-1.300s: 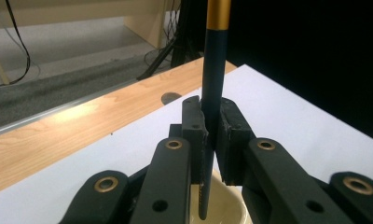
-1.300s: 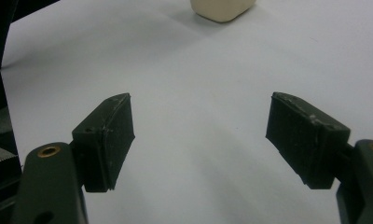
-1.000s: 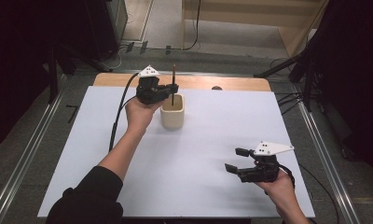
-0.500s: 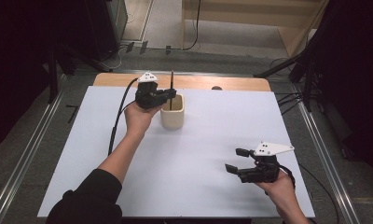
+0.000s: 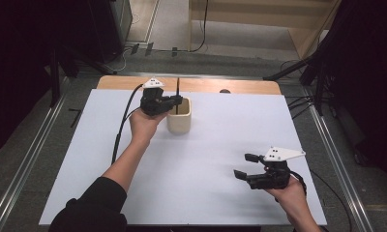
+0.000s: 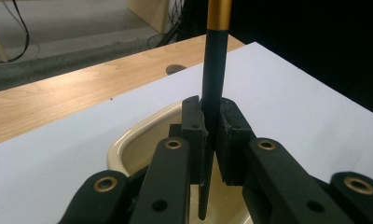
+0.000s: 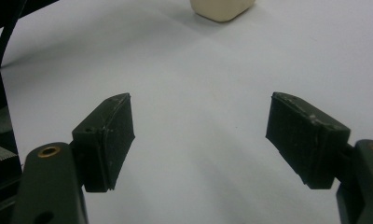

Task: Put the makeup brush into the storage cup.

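Left gripper: jaws clamped on a pen, black shaft with gold band, held upright. Pen's lower end hangs inside the cup, over its opening; contact with the cup's floor cannot be told.
Cup: cream, upright, on the white mat near the far edge, just beside the left hand.
Right gripper: jaws spread wide, nothing between them, low over the mat's near right corner, well apart from the cup.
Table: wooden strip beyond the mat.

Cream cup on white table
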A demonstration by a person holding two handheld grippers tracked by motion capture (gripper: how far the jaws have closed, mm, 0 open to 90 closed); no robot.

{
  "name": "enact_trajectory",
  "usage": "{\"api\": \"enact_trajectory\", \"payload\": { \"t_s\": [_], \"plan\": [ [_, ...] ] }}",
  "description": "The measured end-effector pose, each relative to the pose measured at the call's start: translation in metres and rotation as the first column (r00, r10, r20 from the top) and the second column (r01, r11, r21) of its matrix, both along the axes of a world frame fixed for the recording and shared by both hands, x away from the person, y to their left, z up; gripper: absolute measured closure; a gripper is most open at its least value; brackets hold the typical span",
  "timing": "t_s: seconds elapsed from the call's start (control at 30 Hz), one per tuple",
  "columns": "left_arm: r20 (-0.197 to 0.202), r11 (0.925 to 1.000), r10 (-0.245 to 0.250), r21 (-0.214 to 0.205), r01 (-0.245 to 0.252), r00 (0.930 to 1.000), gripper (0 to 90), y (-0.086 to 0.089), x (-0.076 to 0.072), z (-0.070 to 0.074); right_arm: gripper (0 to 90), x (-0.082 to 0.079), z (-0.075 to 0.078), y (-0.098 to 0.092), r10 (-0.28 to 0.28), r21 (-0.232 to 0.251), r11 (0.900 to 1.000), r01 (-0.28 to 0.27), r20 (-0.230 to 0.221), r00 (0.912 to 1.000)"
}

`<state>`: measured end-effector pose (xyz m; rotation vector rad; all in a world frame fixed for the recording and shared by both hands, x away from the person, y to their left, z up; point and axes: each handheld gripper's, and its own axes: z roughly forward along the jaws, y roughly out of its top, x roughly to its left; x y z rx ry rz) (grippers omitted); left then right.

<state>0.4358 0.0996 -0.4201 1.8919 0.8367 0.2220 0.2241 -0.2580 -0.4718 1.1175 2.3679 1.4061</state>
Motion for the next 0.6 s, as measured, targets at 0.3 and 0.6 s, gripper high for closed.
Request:
{"api": "enact_trajectory", "payload": {
  "t_s": [0.3, 0.6],
  "plan": [
    [0.009, 0.9998, 0.005, 0.019, -0.005, 0.9999, 83.8, -0.001, -0.002, 0.001, 24.1, 0.000, 0.000, 0.001, 0.000, -0.003, 1.0000, 0.000, 0.002, 1.0000],
    [0.009, 0.9988, 0.046, -0.015, -0.046, 0.9989, 34.6, 0.008, -0.006, 0.011, 24.2, 0.000, 0.000, 0.001, 0.000, -0.007, 1.0000, 0.000, 0.002, 1.0000]
  ]
}}
